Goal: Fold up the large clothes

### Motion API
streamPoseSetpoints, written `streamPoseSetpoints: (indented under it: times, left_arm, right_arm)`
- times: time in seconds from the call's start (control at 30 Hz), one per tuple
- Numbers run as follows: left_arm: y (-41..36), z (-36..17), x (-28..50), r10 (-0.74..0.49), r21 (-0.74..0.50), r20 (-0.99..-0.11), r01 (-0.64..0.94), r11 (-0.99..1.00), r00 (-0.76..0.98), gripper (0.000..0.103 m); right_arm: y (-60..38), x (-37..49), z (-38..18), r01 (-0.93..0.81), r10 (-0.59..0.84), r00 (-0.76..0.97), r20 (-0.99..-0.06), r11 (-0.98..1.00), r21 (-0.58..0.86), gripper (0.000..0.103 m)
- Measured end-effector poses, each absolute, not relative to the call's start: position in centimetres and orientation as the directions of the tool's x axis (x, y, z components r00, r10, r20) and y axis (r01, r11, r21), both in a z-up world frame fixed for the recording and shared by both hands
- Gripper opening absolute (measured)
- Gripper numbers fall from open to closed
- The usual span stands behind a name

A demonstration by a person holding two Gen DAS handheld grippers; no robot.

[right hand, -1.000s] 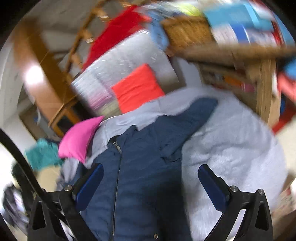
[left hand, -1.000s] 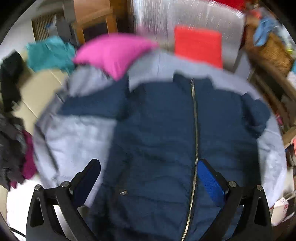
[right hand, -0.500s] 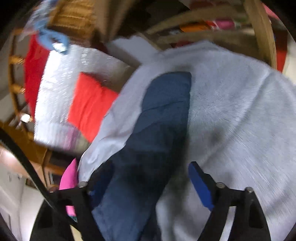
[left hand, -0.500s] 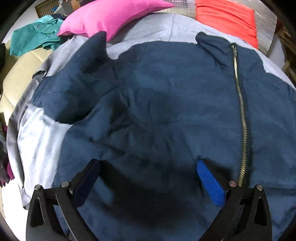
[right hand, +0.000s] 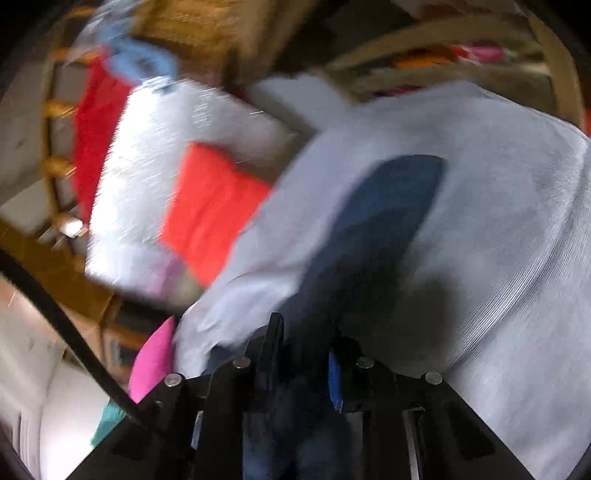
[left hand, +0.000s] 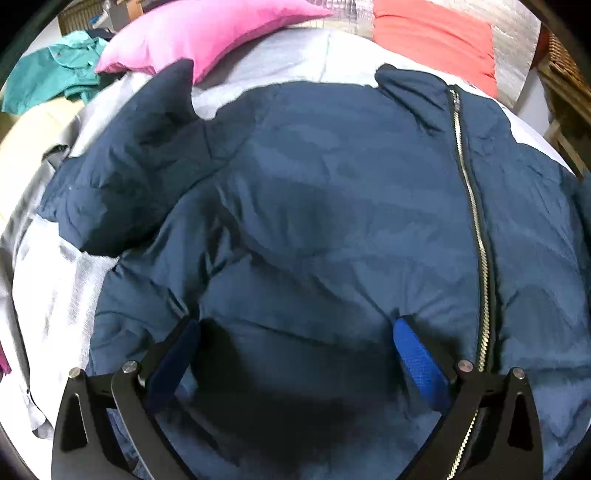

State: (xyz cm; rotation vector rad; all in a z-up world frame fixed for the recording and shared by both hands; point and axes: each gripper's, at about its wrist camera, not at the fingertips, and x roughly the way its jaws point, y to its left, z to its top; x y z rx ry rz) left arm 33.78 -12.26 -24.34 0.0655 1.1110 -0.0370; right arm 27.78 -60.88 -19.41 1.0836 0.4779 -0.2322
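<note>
A navy puffer jacket [left hand: 332, 184] lies front up on a grey bed sheet [left hand: 55, 295], its silver zipper [left hand: 476, 221] closed. One sleeve [left hand: 129, 177] is bent toward the pink pillow. My left gripper [left hand: 295, 328] stands open, low over the jacket's lower front, its tips pressing into the padding, which bulges between them. In the blurred right wrist view the other sleeve [right hand: 380, 214] runs out over the sheet [right hand: 498, 221]. My right gripper [right hand: 304, 350] is closing, with the dark sleeve fabric filling the narrow gap between its jaws.
A pink pillow [left hand: 207, 33] and an orange-red cushion [left hand: 432, 33] lie at the head of the bed. A teal garment [left hand: 51, 74] sits off the bed's left side. Wicker and wooden furniture [left hand: 569, 62] stand close on the right. A silver mat [right hand: 147, 166] leans behind the cushion.
The left gripper came down close to the jacket, then held still. The right gripper swung over to the sleeve, rolled, and its wide-open jaws narrowed around it.
</note>
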Motion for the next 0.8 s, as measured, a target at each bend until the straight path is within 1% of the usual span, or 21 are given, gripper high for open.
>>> streamPoseSetpoints:
  times: [0.13,0.2,0.3,0.37,0.43,0.53,0.57,0.6,0.63,0.67,0.7,0.8]
  left_arm:
    - [-11.7,-23.0,34.1,-0.051,-0.005,-0.929,0.125,0.992,0.366,0.103]
    - [-9.9,-21.5,34.0,-0.072,-0.040,-0.909,0.086,0.995,0.411,0.103]
    - [-7.5,-18.9,33.6,-0.022,-0.014,-0.851,0.018,1.000,0.524,0.103]
    - [-5.8,-17.2,33.1,0.022,0.007,-0.804,-0.028,1.000,0.594,0.103]
    - [-4.2,-16.5,33.2,0.057,0.023,-0.764,-0.061,0.998,0.643,0.103]
    - [-3.5,-15.8,33.2,0.093,0.047,-0.730,-0.086,0.995,0.678,0.103]
    - [-3.4,-15.8,33.4,0.097,0.052,-0.727,-0.086,0.995,0.680,0.103]
    - [-3.5,-15.9,33.8,0.095,0.052,-0.729,-0.084,0.995,0.678,0.103]
    - [-3.3,-15.8,33.8,0.091,0.048,-0.733,-0.083,0.995,0.674,0.103]
    - [-3.1,-15.9,33.6,0.085,0.038,-0.737,-0.084,0.996,0.670,0.103]
    - [-3.0,-15.9,33.5,0.079,0.028,-0.739,-0.086,0.996,0.669,0.103]
    - [-2.8,-16.1,33.8,0.064,0.004,-0.736,-0.091,0.996,0.674,0.103]
  right_arm:
    - [-54.0,27.9,-16.4,0.290,0.154,0.890,-0.428,0.532,0.796,0.023]
    - [-50.1,28.1,-15.9,0.243,0.211,0.886,-0.412,0.544,0.803,0.023]
    - [-44.0,28.8,-16.7,0.196,0.298,0.869,-0.396,0.527,0.827,0.023]
    - [-41.2,28.6,-17.8,0.189,0.331,0.859,-0.390,0.502,0.844,0.025]
    - [-38.8,28.3,-19.5,0.200,0.359,0.845,-0.395,0.473,0.858,0.025]
    - [-37.9,27.9,-21.3,0.242,0.390,0.820,-0.420,0.429,0.870,0.031]
    - [-38.3,27.7,-21.6,0.257,0.384,0.819,-0.427,0.419,0.871,0.035]
    - [-39.1,26.7,-21.8,0.282,0.357,0.827,-0.435,0.407,0.869,0.041]
    - [-39.7,26.0,-22.1,0.305,0.327,0.834,-0.444,0.398,0.865,0.068]
    - [-40.9,25.0,-22.2,0.329,0.279,0.850,-0.446,0.381,0.864,0.089]
    - [-42.2,24.1,-22.2,0.339,0.232,0.870,-0.435,0.360,0.869,0.090]
    - [-45.6,23.6,-22.5,0.363,0.181,0.886,-0.427,0.304,0.881,0.090]
